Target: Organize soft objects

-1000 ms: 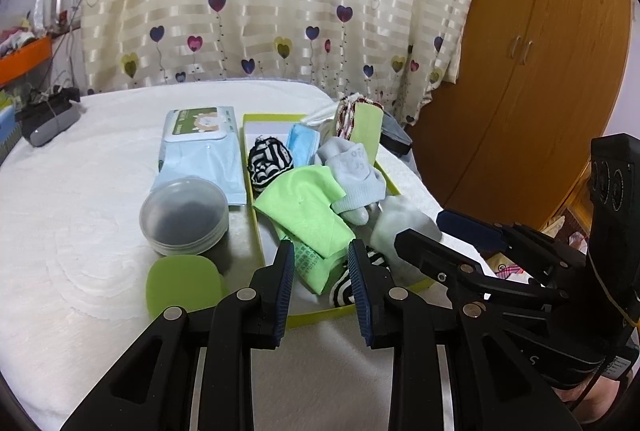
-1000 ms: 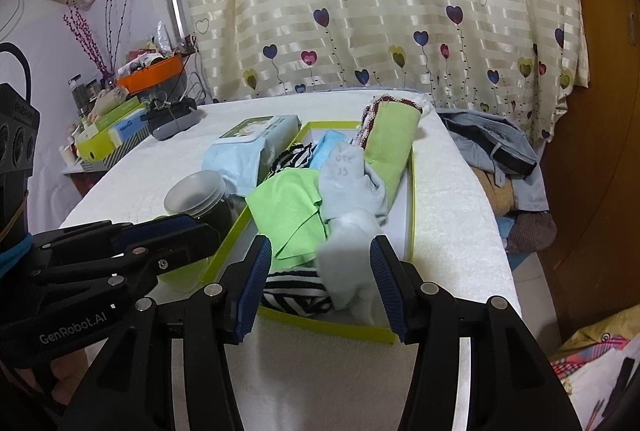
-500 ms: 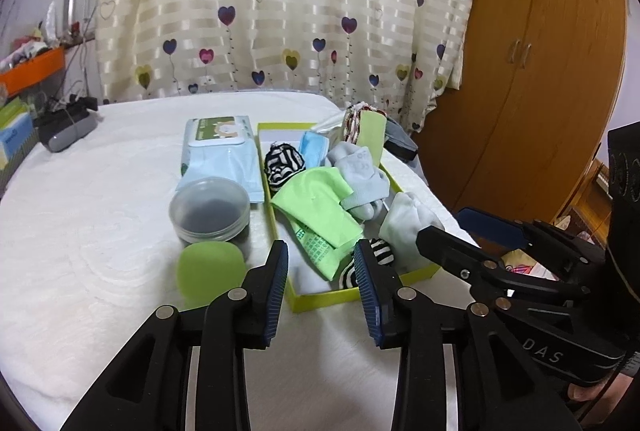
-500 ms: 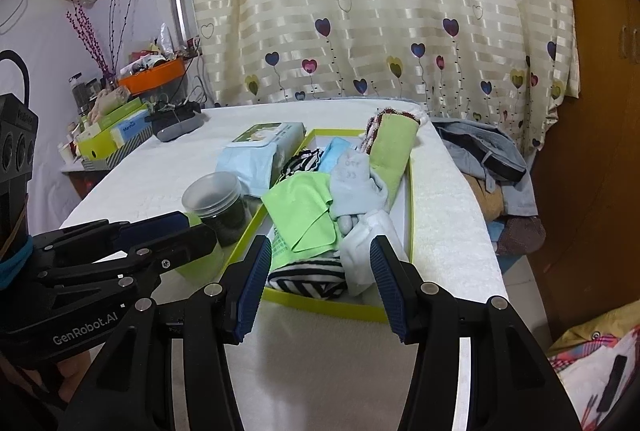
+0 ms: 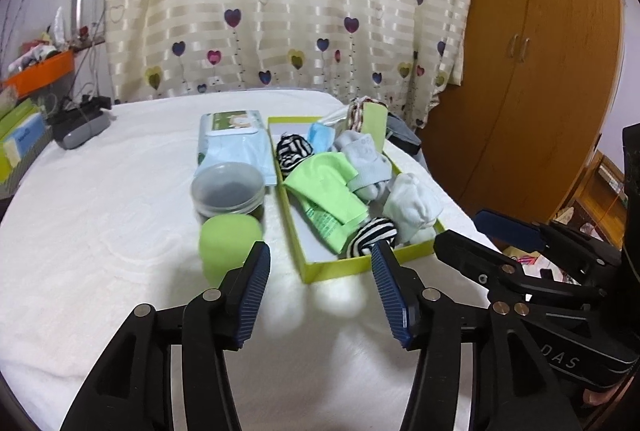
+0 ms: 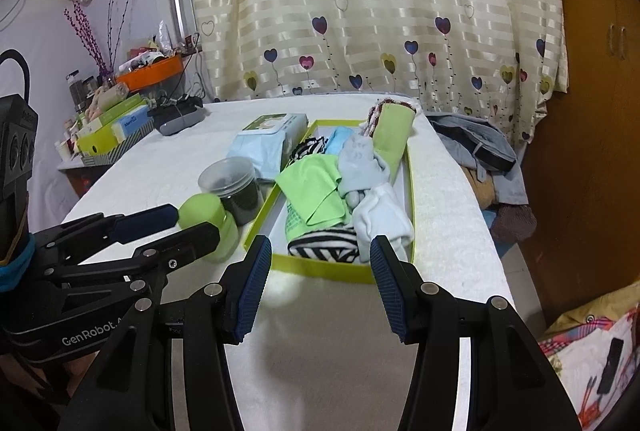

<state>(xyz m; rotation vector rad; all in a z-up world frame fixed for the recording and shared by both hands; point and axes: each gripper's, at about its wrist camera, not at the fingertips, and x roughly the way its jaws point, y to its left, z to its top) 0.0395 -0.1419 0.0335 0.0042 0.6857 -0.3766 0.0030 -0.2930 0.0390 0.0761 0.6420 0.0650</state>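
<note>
A lime-green box (image 5: pixel 332 267) (image 6: pixel 320 265) on the white table holds several soft pieces: a green cloth (image 5: pixel 326 187) (image 6: pixel 314 189), a grey sock (image 5: pixel 364 157) (image 6: pixel 358 167), a white sock (image 5: pixel 412 205) (image 6: pixel 384 215) and striped black-and-white socks (image 5: pixel 374 235) (image 6: pixel 320 247). My left gripper (image 5: pixel 320 283) hovers short of the box's near end, its jaws opening with nothing between them. My right gripper (image 6: pixel 318 279) stands open and empty just before the same end; it also shows at the right of the left wrist view (image 5: pixel 476 235).
Left of the box stand a lidded round tub (image 5: pixel 228 189), a green sponge-like block (image 5: pixel 230 243) and a wipes pack (image 5: pixel 236 143). Clothes (image 6: pixel 484 151) lie off the table's right edge. A wardrobe (image 5: pixel 520 51) and curtain (image 5: pixel 280 3) stand behind; clutter (image 6: pixel 120 119) sits far left.
Both grippers have drawn back from the box, which now looks smaller and farther. The left jaws have spread from narrow to wide. The right jaws kept their width.
</note>
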